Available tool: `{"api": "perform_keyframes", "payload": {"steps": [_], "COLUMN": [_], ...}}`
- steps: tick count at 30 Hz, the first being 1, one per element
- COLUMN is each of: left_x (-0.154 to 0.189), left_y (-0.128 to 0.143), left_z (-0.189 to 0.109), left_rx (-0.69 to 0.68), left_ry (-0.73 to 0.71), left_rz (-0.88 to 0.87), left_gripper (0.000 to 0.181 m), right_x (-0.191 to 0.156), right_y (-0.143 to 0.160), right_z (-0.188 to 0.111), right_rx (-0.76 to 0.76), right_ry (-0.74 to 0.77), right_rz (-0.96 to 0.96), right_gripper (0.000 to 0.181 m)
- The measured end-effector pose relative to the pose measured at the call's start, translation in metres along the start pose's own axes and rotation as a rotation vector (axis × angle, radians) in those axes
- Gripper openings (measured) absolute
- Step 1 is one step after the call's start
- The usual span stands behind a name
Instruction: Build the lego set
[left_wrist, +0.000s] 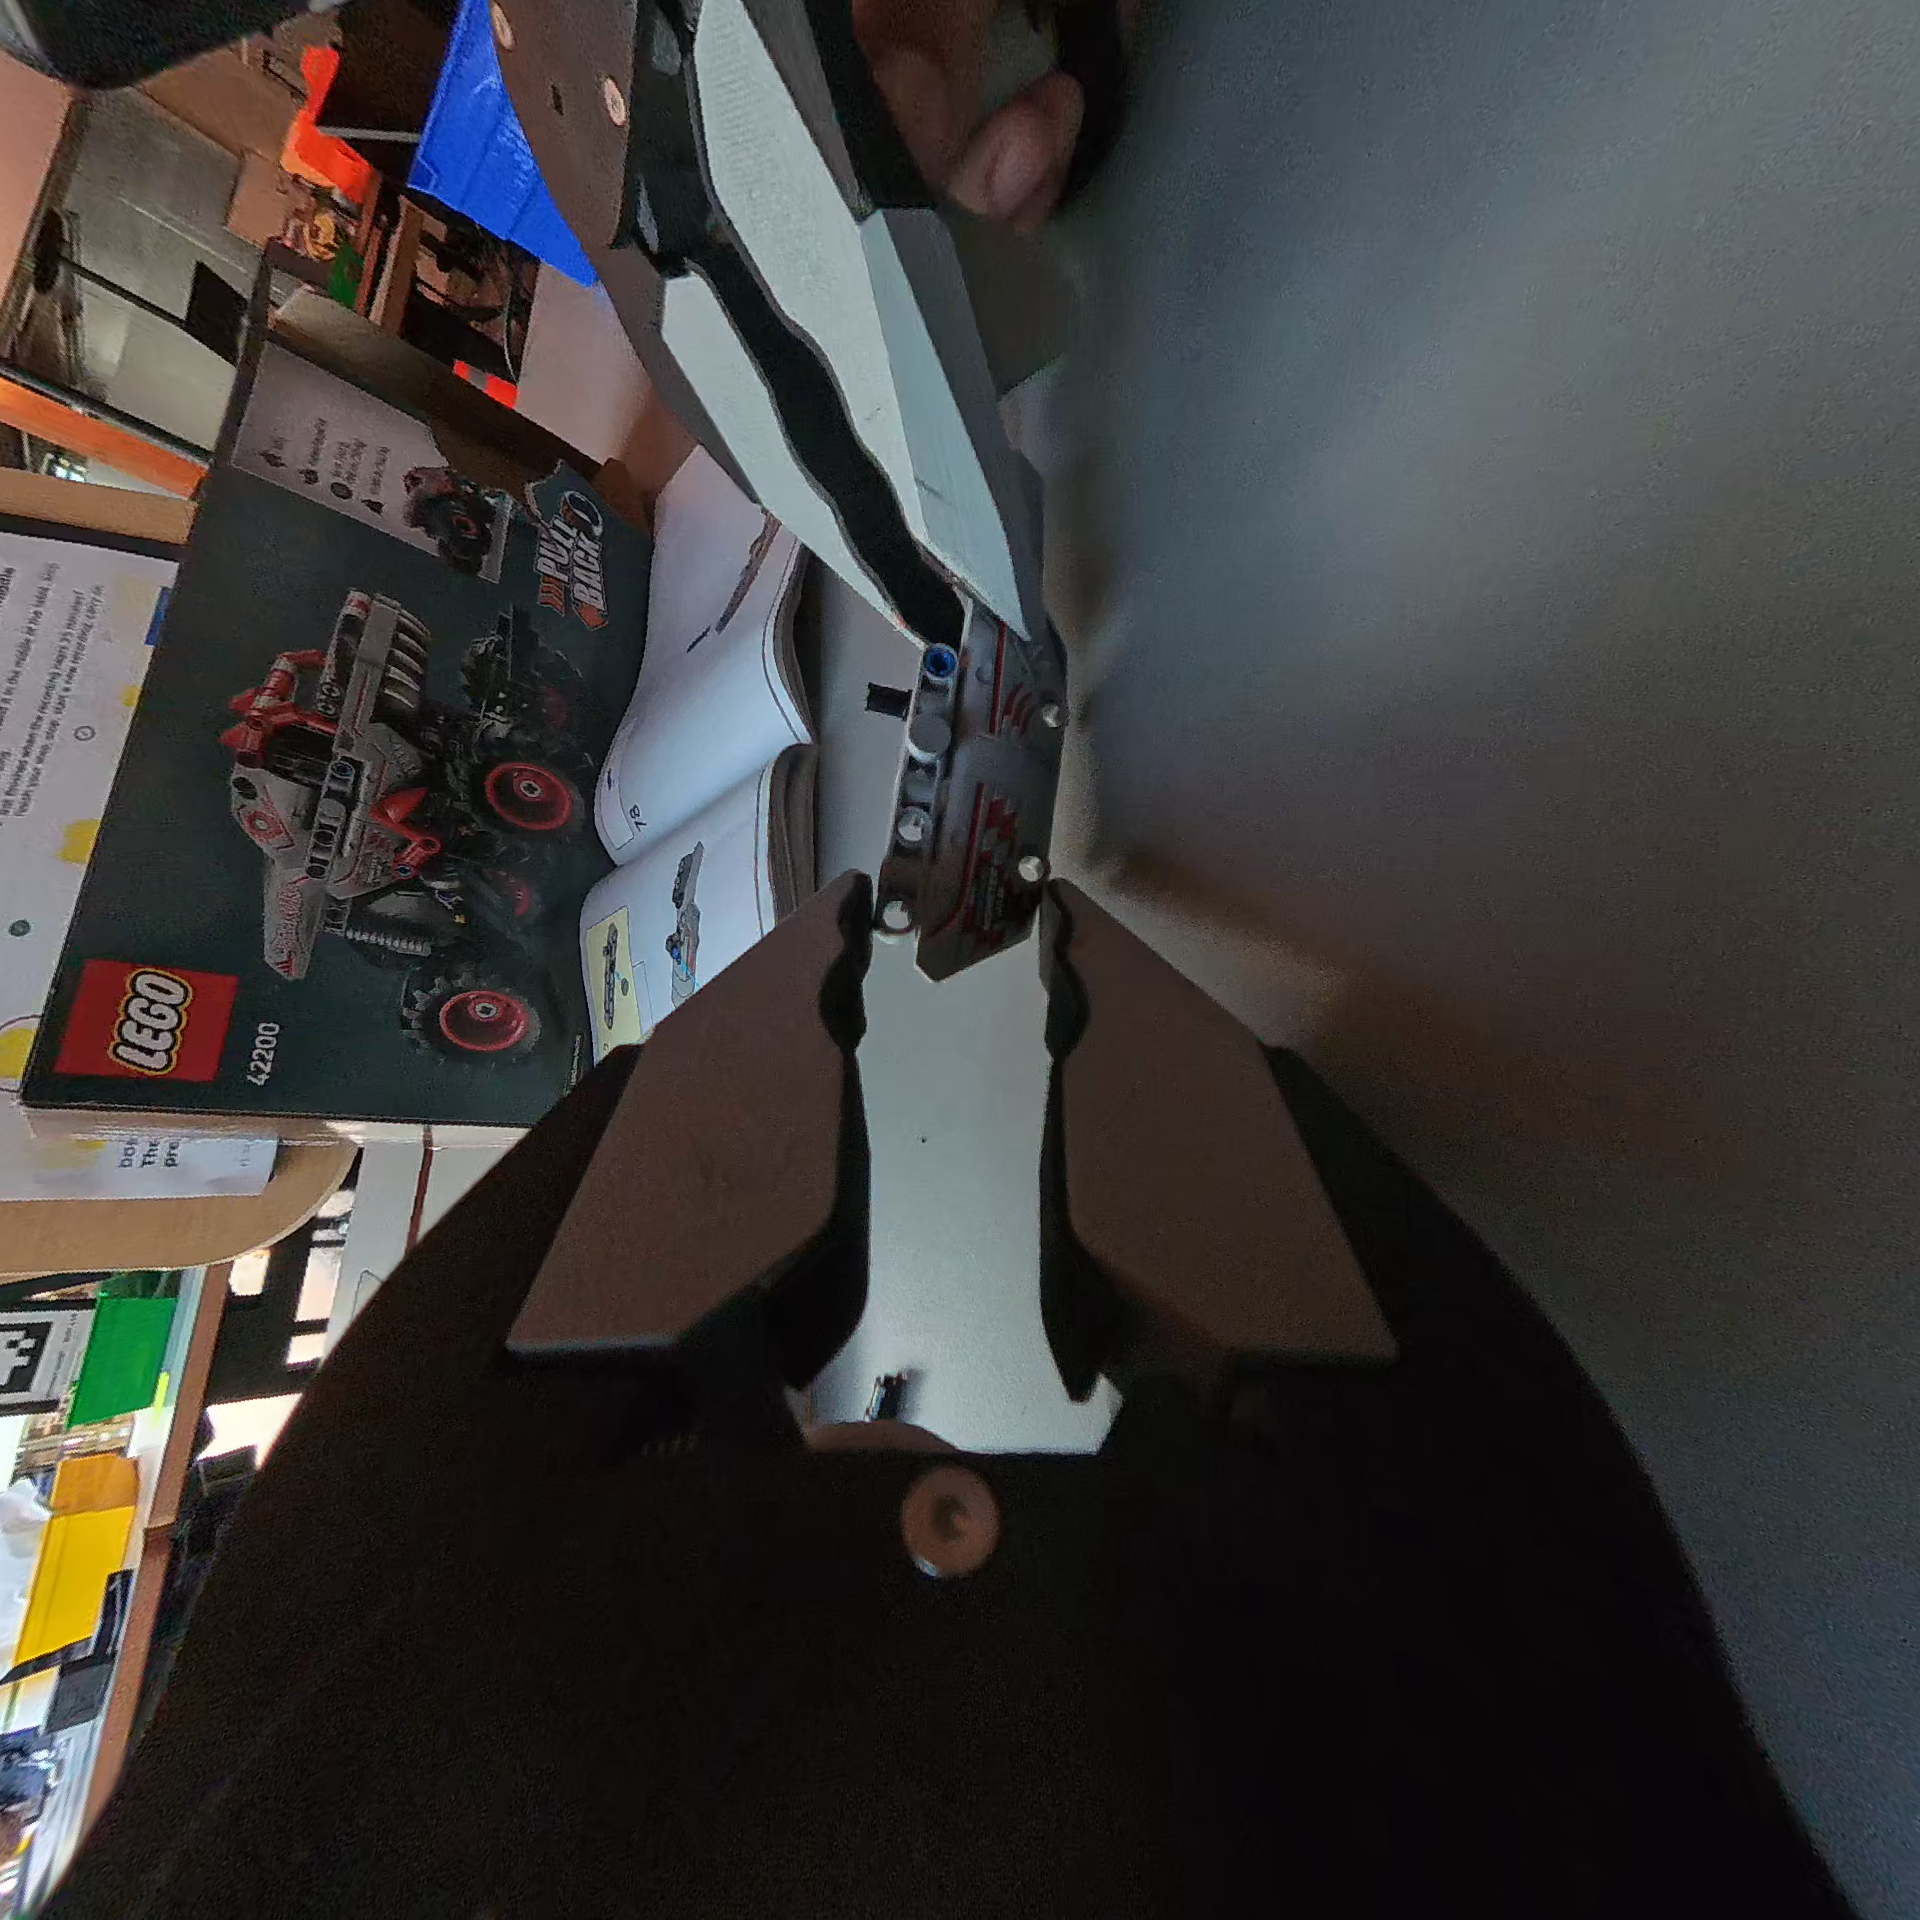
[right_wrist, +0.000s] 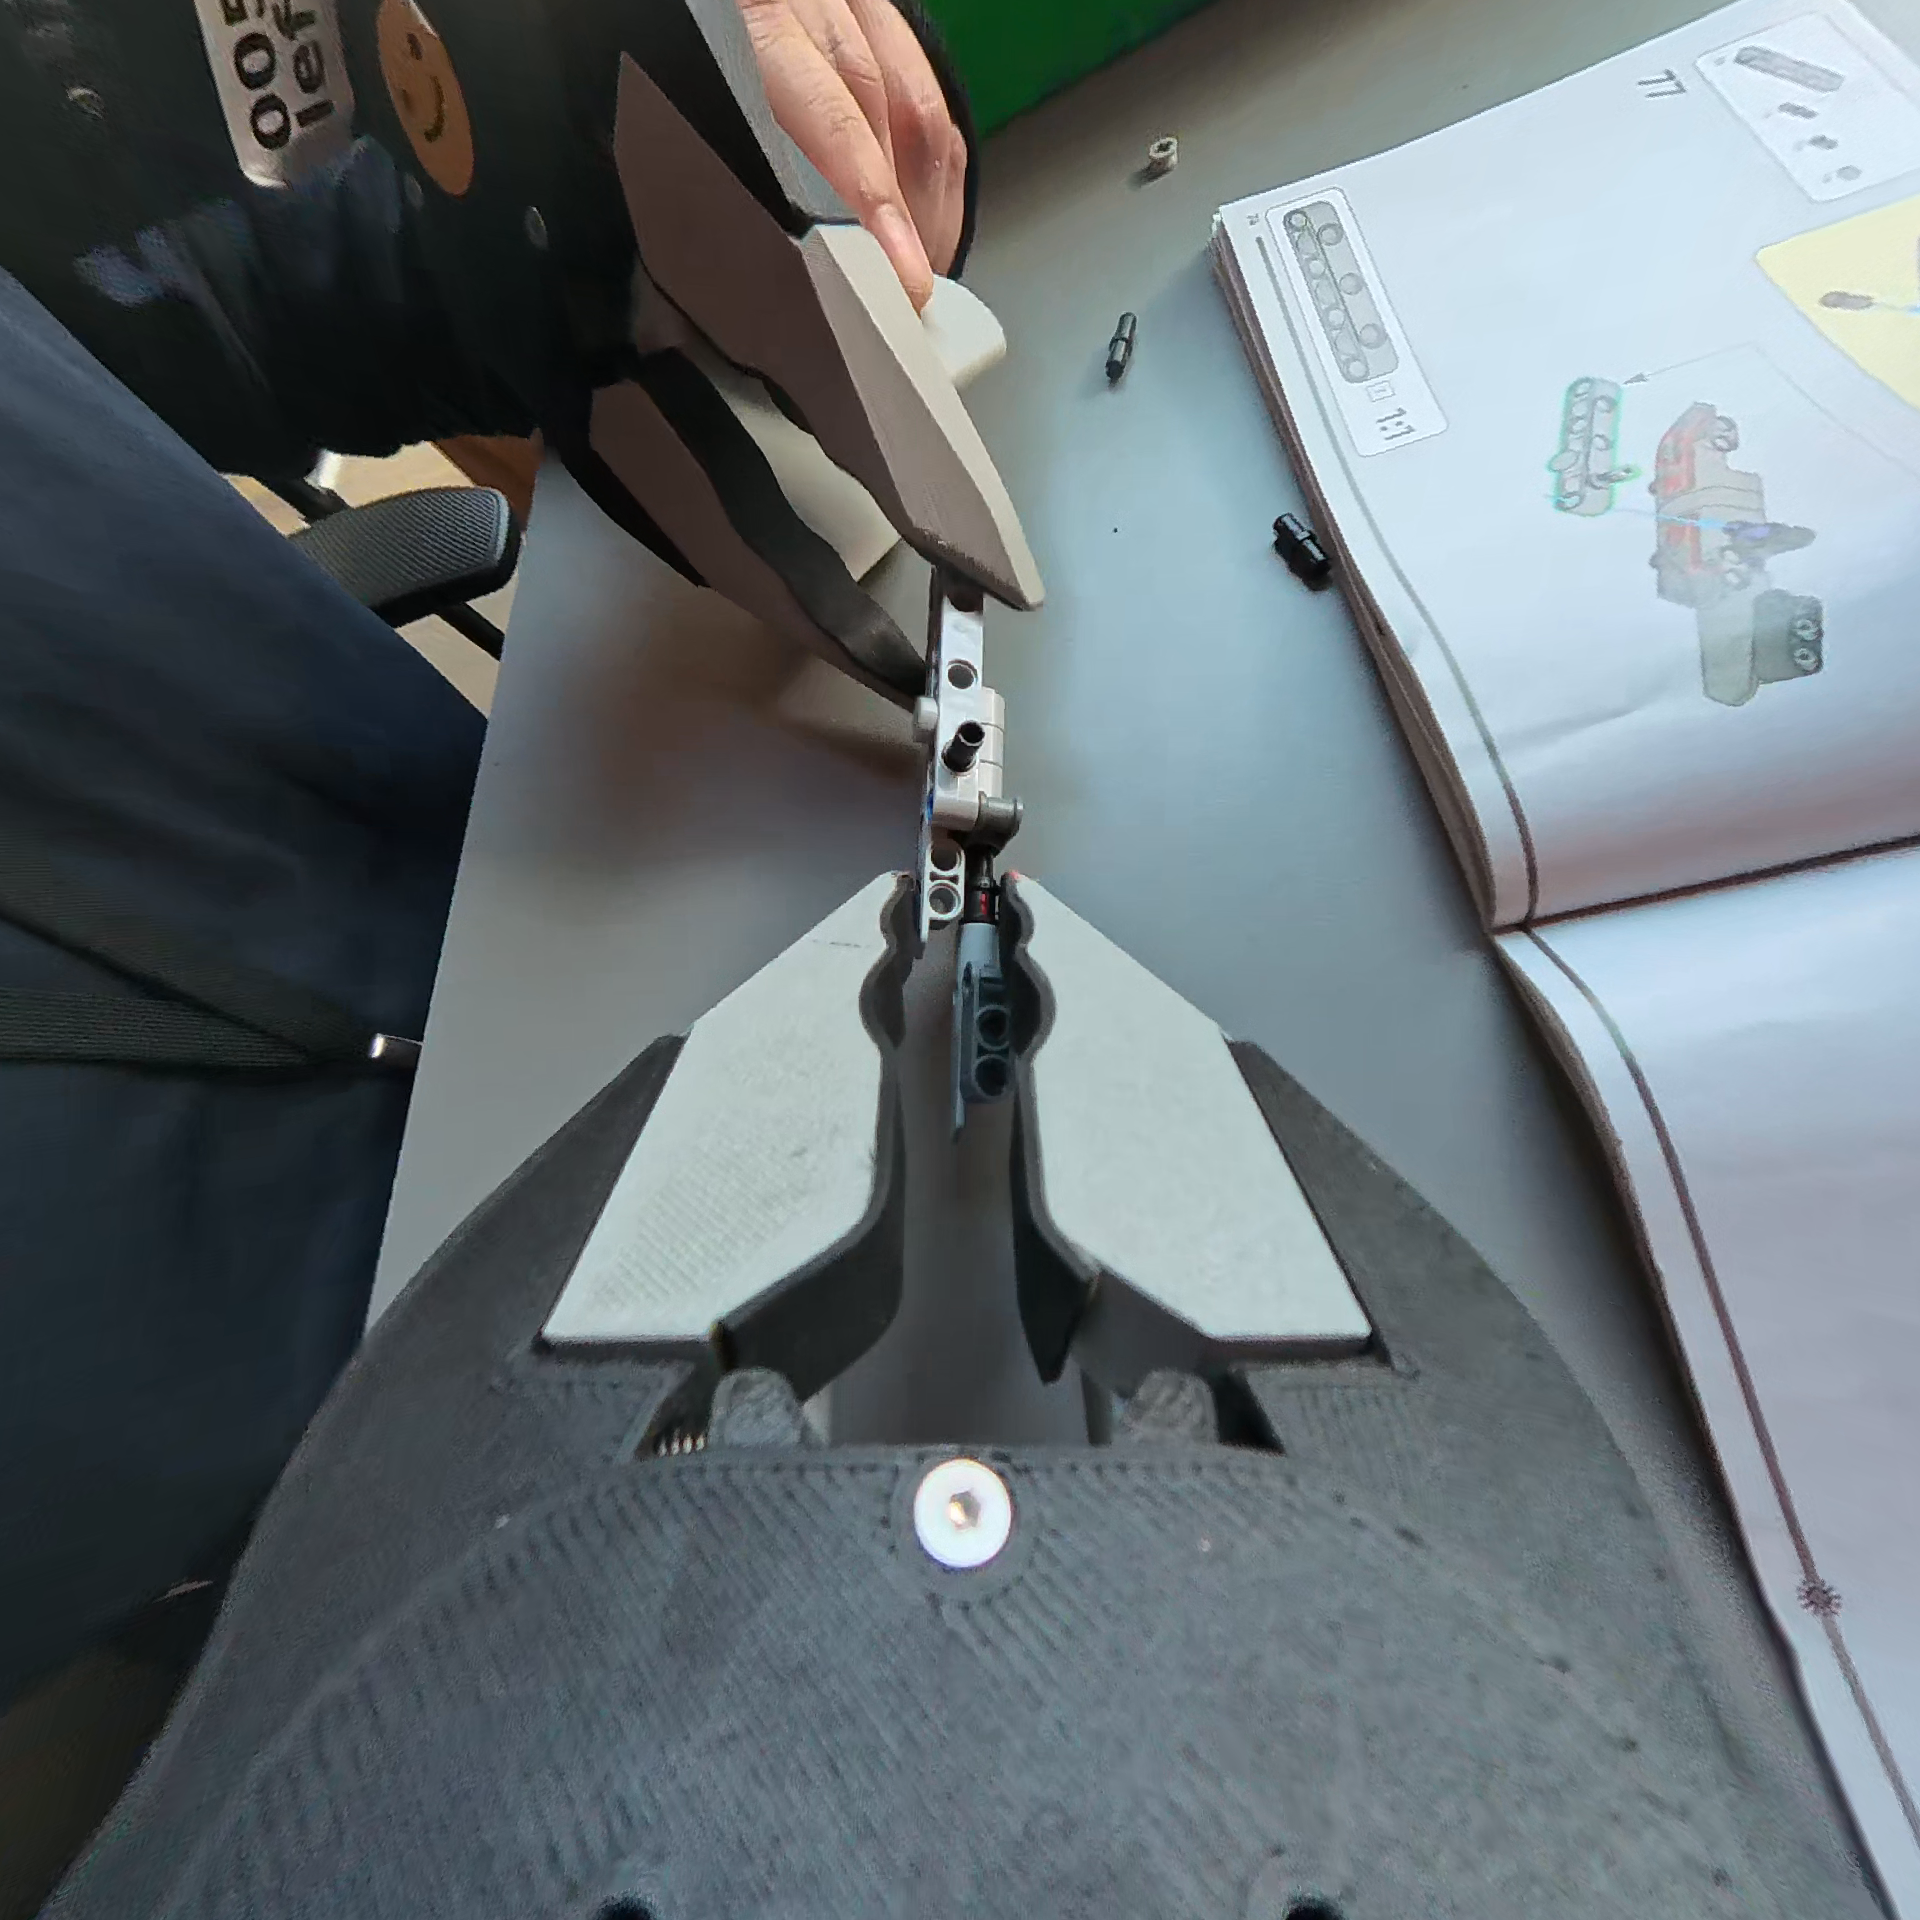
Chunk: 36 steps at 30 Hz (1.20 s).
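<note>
A small lego assembly (left_wrist: 977, 790) hangs in the air between both grippers. It is a grey panel with red stickers fixed to a light grey beam with pins. My left gripper (left_wrist: 958, 899) is shut on its near end. The right gripper (left_wrist: 987, 618) comes in from above and grips the far end. In the right wrist view, my right gripper (right_wrist: 958, 888) is shut on the assembly (right_wrist: 966, 727), and a dark grey connector (right_wrist: 987, 1029) lies between its fingers. The left gripper (right_wrist: 961, 613), held by a hand (right_wrist: 883, 125), clamps the opposite end.
The set's box (left_wrist: 343, 790) stands beside the open instruction booklet (left_wrist: 717, 707), which also shows in the right wrist view (right_wrist: 1610, 520). Two black pins (right_wrist: 1119, 348) (right_wrist: 1301, 545) and a small grey bush (right_wrist: 1161, 156) lie on the grey table (right_wrist: 1195, 727). A person's dark clothing (right_wrist: 208, 727) is past the table's left edge. About 5 centimeters separates my left fingertips from my right.
</note>
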<state>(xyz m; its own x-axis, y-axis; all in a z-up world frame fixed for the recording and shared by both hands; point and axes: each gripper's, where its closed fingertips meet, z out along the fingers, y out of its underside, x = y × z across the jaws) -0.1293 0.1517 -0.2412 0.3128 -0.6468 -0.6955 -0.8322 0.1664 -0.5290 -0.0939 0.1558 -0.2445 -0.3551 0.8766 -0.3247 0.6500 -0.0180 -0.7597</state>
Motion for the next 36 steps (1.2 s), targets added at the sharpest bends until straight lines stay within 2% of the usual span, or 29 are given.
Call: {"api": "perform_keyframes", "payload": {"steps": [1,8,15,23,31,36], "left_x": [0.000,0.004,0.007,0.012,0.008,0.008], "left_y": [-0.001,-0.004,-0.006,-0.009,-0.002,-0.001], "left_z": [-0.001,-0.002,-0.003,-0.002,0.001,0.001], "left_rx": [0.006,0.018,0.034,0.057,0.034,0.029], "left_ry": [0.001,0.032,0.065,0.118,0.139,0.143], "left_rz": [-0.008,-0.020,-0.041,-0.105,-0.173,-0.181], "left_gripper": [0.030,0.029,0.028,0.027,0.027,0.027], "right_x": [-0.001,-0.005,-0.007,-0.001,0.015,0.013], "right_y": [0.000,0.003,0.004,0.006,0.004,0.003], "right_z": [-0.001,-0.001,-0.003,-0.015,-0.039,-0.044], "right_rx": [0.006,-0.008,-0.010,0.014,0.064,0.084], "right_ry": [-0.012,-0.070,-0.066,-0.053,0.026,-0.012], "right_rz": [0.013,0.071,0.031,0.045,0.051,0.072], "right_gripper": [0.012,0.012,0.012,0.010,0.017,0.021]}}
